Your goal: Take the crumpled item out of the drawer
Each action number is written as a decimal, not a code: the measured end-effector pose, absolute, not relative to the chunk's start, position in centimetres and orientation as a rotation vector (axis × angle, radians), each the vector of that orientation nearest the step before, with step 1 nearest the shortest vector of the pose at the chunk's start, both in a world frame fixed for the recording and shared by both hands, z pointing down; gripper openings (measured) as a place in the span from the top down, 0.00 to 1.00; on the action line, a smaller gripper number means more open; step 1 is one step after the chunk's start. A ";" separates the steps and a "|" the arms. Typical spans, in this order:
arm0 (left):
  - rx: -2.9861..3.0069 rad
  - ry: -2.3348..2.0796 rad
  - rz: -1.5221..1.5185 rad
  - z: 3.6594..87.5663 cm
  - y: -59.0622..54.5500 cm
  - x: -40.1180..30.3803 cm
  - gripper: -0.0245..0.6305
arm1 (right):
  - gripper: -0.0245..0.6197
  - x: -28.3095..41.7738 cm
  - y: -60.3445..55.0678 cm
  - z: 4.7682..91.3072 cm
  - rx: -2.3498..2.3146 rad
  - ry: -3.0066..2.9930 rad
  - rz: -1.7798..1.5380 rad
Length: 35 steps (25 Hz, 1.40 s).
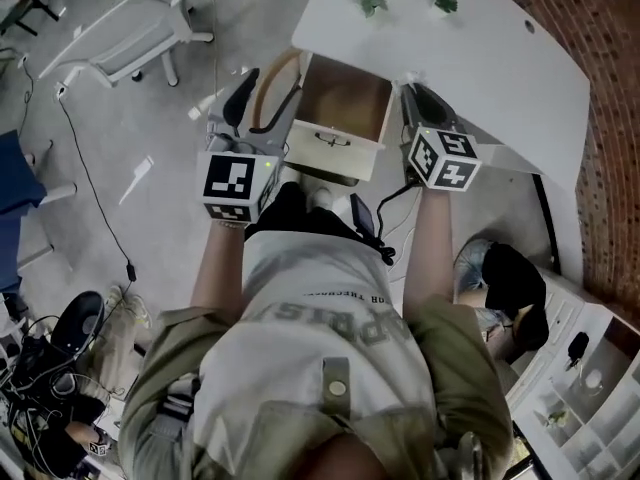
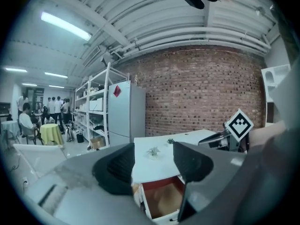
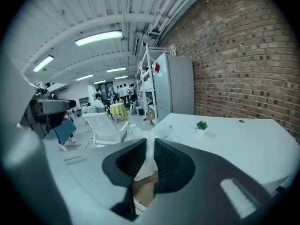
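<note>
1. Left gripper [image 2: 153,165]: dark padded fingers [image 2: 115,170] stand wide apart with nothing between them. Through the gap, the left gripper view shows the table edge and the open drawer below.
2. Right gripper [image 3: 150,145]: dark ribbed fingers [image 3: 174,165] are closed to a narrow slit, pinching a pale, crumpled, thin-looking item [image 3: 157,132]. The item bunches out past the fingertips.
3. Location of the crumpled item: outside the drawer, at the near edge of the table, at the tip of the right gripper. Material cannot be determined.
4. Light wooden drawer with white front panel [image 1: 330,150]: pulled out from under the table, between the two grippers. Its bare wooden floor shows in the head view. A small dark handle sits on the front panel.
5. White curved-edge table [image 1: 470,68]: carries two small green plants [image 1: 372,0] near its far side, well apart from the grippers.
6. Both grippers are held at the drawer's sides, left and right, each with its marker cube toward the person.
7. A red brick wall [image 1: 600,88] runs just beyond the table.
</note>
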<state>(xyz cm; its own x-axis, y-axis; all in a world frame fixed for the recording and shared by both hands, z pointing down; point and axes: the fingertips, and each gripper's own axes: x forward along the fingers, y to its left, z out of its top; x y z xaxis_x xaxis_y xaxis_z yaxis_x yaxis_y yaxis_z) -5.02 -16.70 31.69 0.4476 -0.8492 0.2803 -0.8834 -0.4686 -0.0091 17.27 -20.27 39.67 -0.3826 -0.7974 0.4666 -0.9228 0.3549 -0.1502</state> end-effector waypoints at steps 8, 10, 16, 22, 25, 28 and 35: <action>2.673 -1.550 0.238 25.9 -17.5 -2.9 0.67 | 0.87 20.7 -16.3 27.3 1.876 -2.432 0.343; 2.690 -1.565 0.218 25.1 -17.5 -3.0 0.73 | 0.87 21.3 -14.7 25.0 1.965 -2.430 0.273; 2.697 -1.600 0.167 23.7 -17.0 -3.6 0.82 | 0.87 22.0 -10.2 20.2 2.143 -2.417 0.088; 2.714 -1.632 0.116 22.5 -16.3 -3.8 0.94 | 0.87 22.1 -7.1 17.7 2.222 -2.405 -0.058; 2.724 -1.649 0.093 21.7 -16.1 -3.9 0.95 | 0.87 22.5 -6.2 16.6 2.255 -2.409 -0.102; 2.739 -1.676 0.085 20.8 -15.9 -4.1 0.95 | 0.87 22.8 -5.9 15.5 2.278 -2.410 -0.148; 2.733 -1.709 0.103 20.4 -16.2 -4.9 0.95 | 0.87 22.7 -6.3 14.6 2.280 -2.417 -0.198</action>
<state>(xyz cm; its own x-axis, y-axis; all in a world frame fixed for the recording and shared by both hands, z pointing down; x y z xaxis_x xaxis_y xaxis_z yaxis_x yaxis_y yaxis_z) -4.91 -16.16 20.40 0.4376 -0.8991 0.0098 -0.8938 -0.4362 -0.1044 22.69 -6.33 14.61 -0.0525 -0.9751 -0.2157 -0.9971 0.0629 -0.0418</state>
